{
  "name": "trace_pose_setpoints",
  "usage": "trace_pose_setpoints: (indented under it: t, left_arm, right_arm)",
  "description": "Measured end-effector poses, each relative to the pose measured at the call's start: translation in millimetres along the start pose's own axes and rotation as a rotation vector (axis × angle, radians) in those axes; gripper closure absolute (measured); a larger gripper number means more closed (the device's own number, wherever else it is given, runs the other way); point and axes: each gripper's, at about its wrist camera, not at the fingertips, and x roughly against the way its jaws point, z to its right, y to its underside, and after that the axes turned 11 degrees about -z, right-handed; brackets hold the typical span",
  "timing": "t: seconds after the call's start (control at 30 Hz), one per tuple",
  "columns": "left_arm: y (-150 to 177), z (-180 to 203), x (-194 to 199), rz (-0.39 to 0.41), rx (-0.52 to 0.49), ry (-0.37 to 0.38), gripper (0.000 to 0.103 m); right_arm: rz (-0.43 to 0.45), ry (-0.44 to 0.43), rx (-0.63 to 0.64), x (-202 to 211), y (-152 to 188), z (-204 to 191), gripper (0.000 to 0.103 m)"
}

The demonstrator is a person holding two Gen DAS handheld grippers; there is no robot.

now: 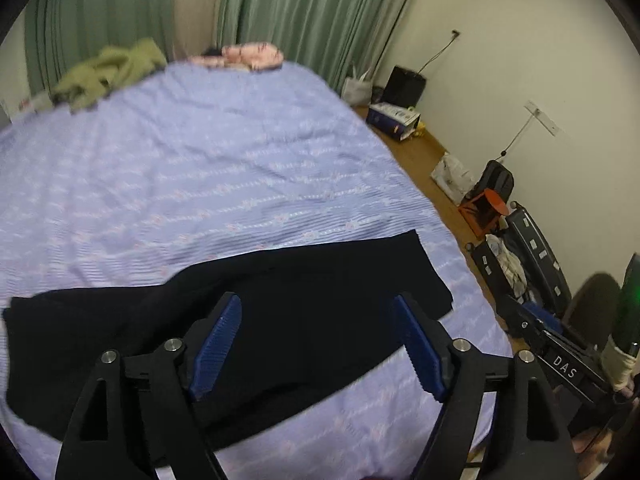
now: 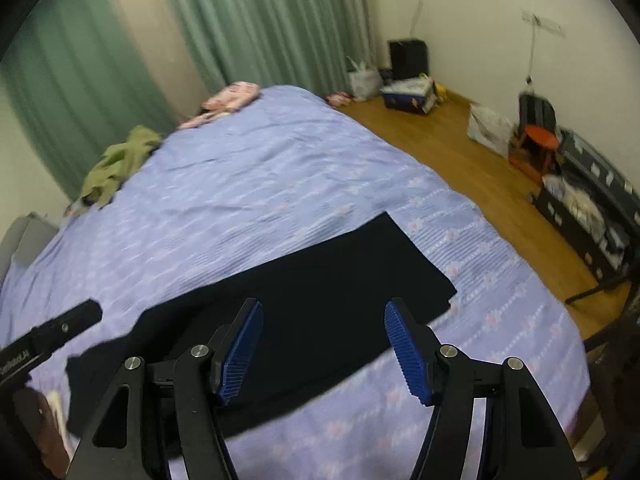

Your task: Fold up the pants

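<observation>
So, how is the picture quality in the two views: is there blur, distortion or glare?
Left wrist view: strong fisheye bending, dark vignette corners, motion smear on the bedsheet and curtain; the left gripper is sharp. Right wrist view: the same bending, milder smear; the black pants show as a dark mass without detail. No glare in either; the light is dim and even.

— Where are the pants [image 1: 248, 320]?
— Flat across the near end of the bed [image 1: 200, 168], crosswise. Both grippers hang above them, apart from the cloth.
— And the far end?
— A crumpled garment [image 1: 108, 72] at the far left corner, a pillow [image 1: 240, 55] to its right (curtains [image 1: 312, 12] behind both).
— Right of the bed?
— Floor [image 2: 460, 160], with boxes and bags along the wall.
</observation>
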Motion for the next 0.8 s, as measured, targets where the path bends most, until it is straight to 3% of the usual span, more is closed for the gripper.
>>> trace_pose_setpoints:
  t: [0.07, 0.27, 0.57, 0.8]
  left_arm:
    - [18, -2, 32, 0.03, -0.017, -0.005, 0.02]
    - [83, -24, 112, 0.132, -0.044, -0.052, 0.017]
    - [162, -80, 174, 0.2, 0.132, -0.134, 0.017]
    - [206, -90, 207, 0.237, 0.238, -0.232, 0.017]
  right_arm:
    - [0.039, 0.001, 0.039, 36, 22, -18, 0.026]
    - [0.119, -0.032, 0.122, 105, 75, -60, 0.025]
    - [0.114, -0.132, 0.216, 144, 126, -98, 0.025]
    - [0.105, -0.218, 0.322, 158, 151, -113, 0.025]
